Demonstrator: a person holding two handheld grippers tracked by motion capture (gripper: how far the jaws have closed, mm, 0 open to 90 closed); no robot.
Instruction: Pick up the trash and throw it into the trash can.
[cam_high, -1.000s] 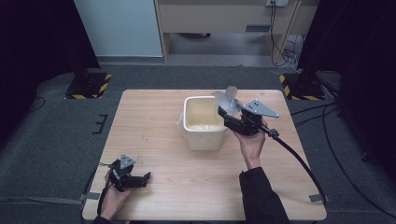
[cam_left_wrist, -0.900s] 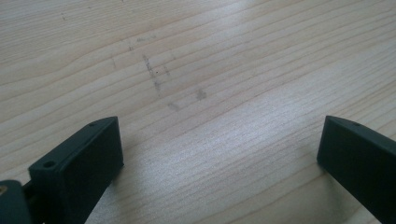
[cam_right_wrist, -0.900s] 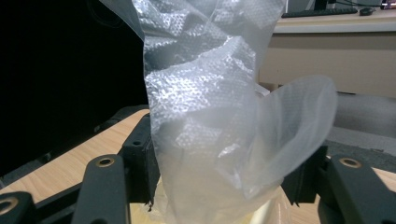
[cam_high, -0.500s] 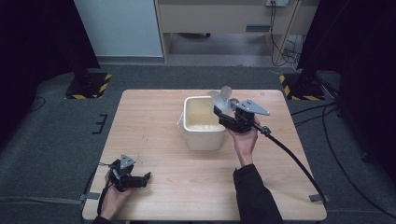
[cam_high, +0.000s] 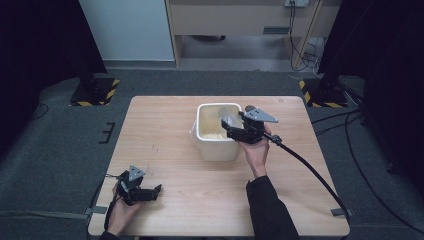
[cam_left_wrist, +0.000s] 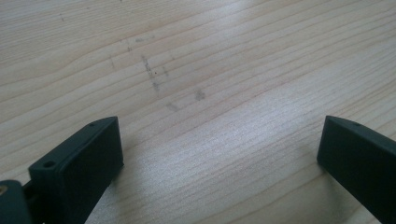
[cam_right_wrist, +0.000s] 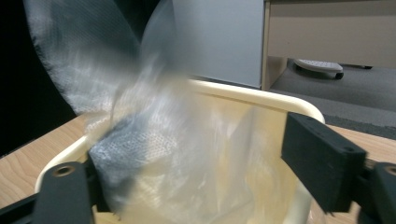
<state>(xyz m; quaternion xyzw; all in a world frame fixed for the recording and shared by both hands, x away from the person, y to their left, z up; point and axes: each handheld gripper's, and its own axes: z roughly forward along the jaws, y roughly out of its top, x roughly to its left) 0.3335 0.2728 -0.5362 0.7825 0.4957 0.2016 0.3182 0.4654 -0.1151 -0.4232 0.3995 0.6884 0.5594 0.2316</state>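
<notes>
Wooden boards made the top of the table (cam_high: 165, 130), and a cream plastic bin (cam_high: 218, 134) stood near its far middle. A clear plastic bag (cam_right_wrist: 140, 121) sat partly inside the bin, with its top sticking up above the rim. The right gripper (cam_high: 231, 125) was held over the bin's right edge. In the right gripper view its 2 black jaws stood apart, with the bag between them. The bag was blurry there, so I could not be sure if 1 jaw touched it. The left gripper (cam_high: 150, 192) lay low near the front left corner of the table, well apart from the bin. Its 2 jaws were spread wide with nothing but bare wood between them. A black cable (cam_high: 310, 172) ran from the right gripper off the right side of the table.
</notes>
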